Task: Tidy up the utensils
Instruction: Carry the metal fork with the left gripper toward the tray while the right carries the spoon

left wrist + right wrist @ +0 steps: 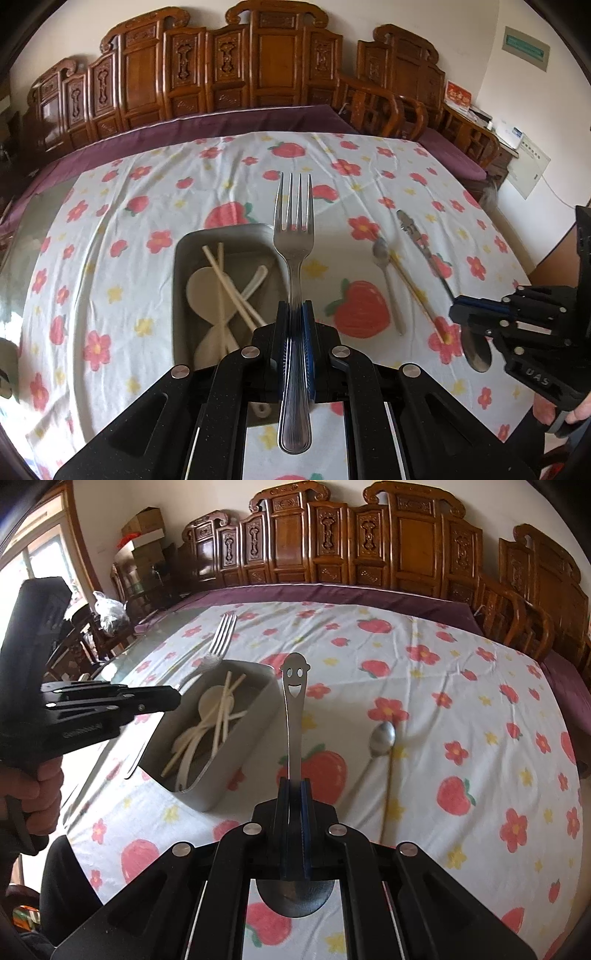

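My left gripper (294, 310) is shut on a steel fork (293, 236), tines pointing away, held above the grey metal tray (184, 295). The tray holds cream plastic spoons and chopsticks (225, 288). My right gripper (294, 786) is shut on a steel spoon with a smiley-face handle (294, 709), handle forward, bowl behind the fingers. It shows at the right of the left wrist view (465, 314). A small steel spoon (386, 273) and a single chopstick (413, 291) lie on the cloth right of the tray. In the right wrist view the left gripper (173, 699) holds the fork (221, 638) over the tray (236, 760).
A floral strawberry tablecloth (129, 229) covers the table, with a purple cloth (221, 125) beyond it. Carved wooden chairs (258, 62) line the far edge. Boxes and a plastic bag (110, 609) stand at the far left in the right wrist view.
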